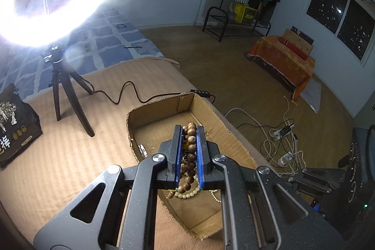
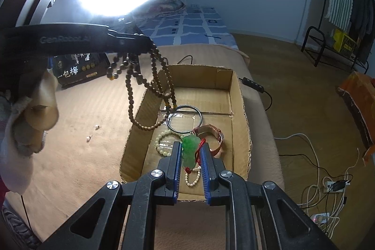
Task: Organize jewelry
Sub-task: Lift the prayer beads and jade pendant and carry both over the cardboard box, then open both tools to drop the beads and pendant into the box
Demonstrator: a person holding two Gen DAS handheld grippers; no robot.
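Jewelry here is mostly gathered in the shallow open brown cardboard box (image 2: pixel 236 109) sitting on the tan ribbed bedcover (image 1: pixel 70 144), which looks like the collecting spot for the task.

Left gripper (image 1: pixel 189 132) has its blue-padded jaws nearly closed on a long strand of brown wooden prayer beads (image 1: pixel 190 147). In the right wrist view that strand (image 2: pixel 154 76) hangs in loops from the left gripper's tips (image 2: pixel 145 45), w/ the lowest loops draping over the box's left wall. Held high prob. so the strand clears the wall and can be lowered in w/o snagging. Judgement: step in hand is dropping the beads into the box.

Right gripper (image 2: pixel 191 151) sits low over the box w/ jaws narrowed around a green jade-like pendant on a red cord (image 2: pixel 190 151). Pads look to be touching it, but firmness of the grip can't be confirmed. Low approx. level pose suits picking or setting down a flat piece on the box floor.

Already in the box:
- thin silver metal bangle (image 2: pixel 201 116), flat
- cream pearl-bead bracelet (image 2: pixel 161 142), beside the bangle
- watch w/ a reddish-brown leather strap (image 2: pixel 216 135), on its side
- second small cream bead string (image 2: pixel 193 177), under the pendant

Two small white pearl-like studs (image 2: pixel 96 126) lie loose on the cover, left of the box, so not yet collected. White ring light on a black tripod (image 1: pixel 68 90) stands behind, for lighting only.
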